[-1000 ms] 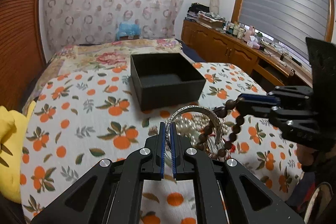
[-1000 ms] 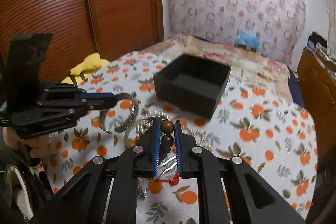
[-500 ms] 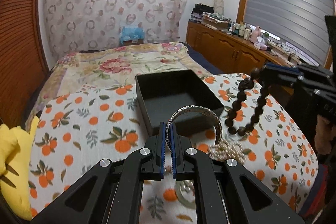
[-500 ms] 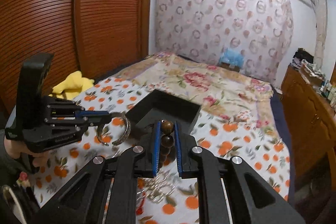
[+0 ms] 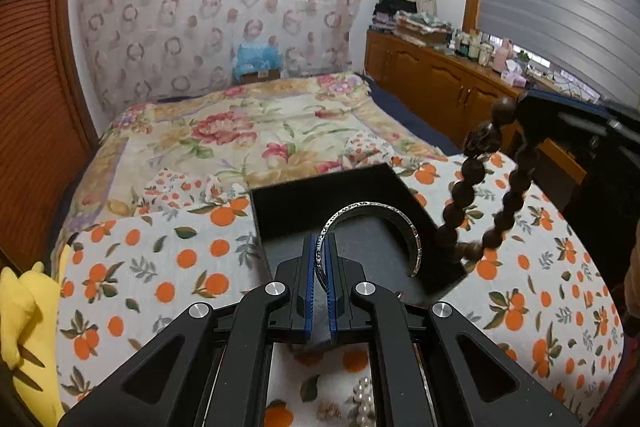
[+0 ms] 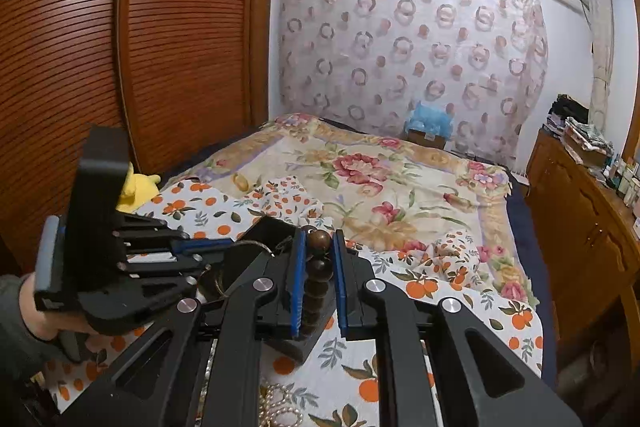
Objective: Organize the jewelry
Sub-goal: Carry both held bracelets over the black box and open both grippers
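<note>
Left wrist: left tongs (image 5: 319,247) pinch bangle (image 5: 376,215) over box (image 5: 280,211); right tongs (image 6: 318,247) clamp beads (image 6: 318,267).

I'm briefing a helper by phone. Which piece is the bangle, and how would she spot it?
Find the orange-print cloth, then the open black box on it. Above the box, the left gripper pinches the silver bangle: one rigid open metal arc, unlike the dark bead bracelet beside it.

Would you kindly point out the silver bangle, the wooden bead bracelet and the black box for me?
silver bangle (image 5: 376,207): left wrist view, top of its arch.
wooden bead bracelet (image 5: 463,191): left wrist view, a bead on its left hanging strand.
black box (image 5: 304,199): left wrist view, inner far wall.
</note>
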`<state>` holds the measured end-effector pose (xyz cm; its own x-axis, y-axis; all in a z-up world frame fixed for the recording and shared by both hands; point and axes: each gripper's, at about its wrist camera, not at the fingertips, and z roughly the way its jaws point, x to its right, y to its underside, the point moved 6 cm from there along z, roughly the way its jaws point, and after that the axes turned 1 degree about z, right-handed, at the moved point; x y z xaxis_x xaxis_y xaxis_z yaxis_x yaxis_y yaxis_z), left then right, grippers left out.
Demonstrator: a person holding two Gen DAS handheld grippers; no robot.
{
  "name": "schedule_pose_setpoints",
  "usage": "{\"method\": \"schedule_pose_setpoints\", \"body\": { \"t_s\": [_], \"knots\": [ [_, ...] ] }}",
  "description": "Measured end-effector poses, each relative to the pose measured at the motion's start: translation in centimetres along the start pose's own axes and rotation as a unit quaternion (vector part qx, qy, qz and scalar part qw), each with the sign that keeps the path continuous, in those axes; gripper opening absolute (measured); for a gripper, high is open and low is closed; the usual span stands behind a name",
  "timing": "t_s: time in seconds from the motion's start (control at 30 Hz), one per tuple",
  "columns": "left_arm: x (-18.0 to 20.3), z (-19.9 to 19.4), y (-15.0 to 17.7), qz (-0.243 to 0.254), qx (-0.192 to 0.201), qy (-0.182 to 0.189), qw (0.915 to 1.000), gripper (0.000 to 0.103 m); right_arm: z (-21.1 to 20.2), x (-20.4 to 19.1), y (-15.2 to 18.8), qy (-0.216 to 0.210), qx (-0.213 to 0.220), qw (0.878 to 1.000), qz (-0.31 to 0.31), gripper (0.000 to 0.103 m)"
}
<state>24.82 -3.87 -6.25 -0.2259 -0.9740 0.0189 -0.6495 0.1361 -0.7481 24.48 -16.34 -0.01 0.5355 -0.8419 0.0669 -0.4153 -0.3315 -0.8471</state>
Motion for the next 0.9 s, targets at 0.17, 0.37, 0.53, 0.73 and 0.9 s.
{"method": "schedule_pose_setpoints", "body": {
  "t_s": [0.17, 0.37, 0.53, 0.73, 0.9],
  "knots": [
    [0.0, 1.9, 0.2, -0.001, -0.017, -0.003, 0.9999, 0.006, 1.0, 0.9, -0.2, 0.0, -0.003, 1.0, 0.013, 0.015],
    [-0.8, 0.7, 0.6, -0.017, 0.0, -0.002, 0.9999, 0.007, 1.9, 0.9, -0.1, -0.004, -0.007, 1.0, 0.015, 0.015],
    [-2.1, -1.8, 1.3, -0.023, 0.014, -0.006, 0.9996, 0.008, 2.3, -0.2, -0.6, -0.021, 0.002, 1.0, 0.014, 0.015],
    [-3.5, -4.1, 4.0, -0.037, 0.014, -0.002, 0.9992, 0.008, 4.0, -2.7, -0.5, -0.06, -0.013, 0.998, 0.011, 0.015],
    [-3.5, -5.0, 6.5, -0.038, 0.009, 0.001, 0.9992, 0.008, 5.9, -4.7, 0.3, -0.085, -0.035, 0.996, 0.013, 0.015]
  ]
}}
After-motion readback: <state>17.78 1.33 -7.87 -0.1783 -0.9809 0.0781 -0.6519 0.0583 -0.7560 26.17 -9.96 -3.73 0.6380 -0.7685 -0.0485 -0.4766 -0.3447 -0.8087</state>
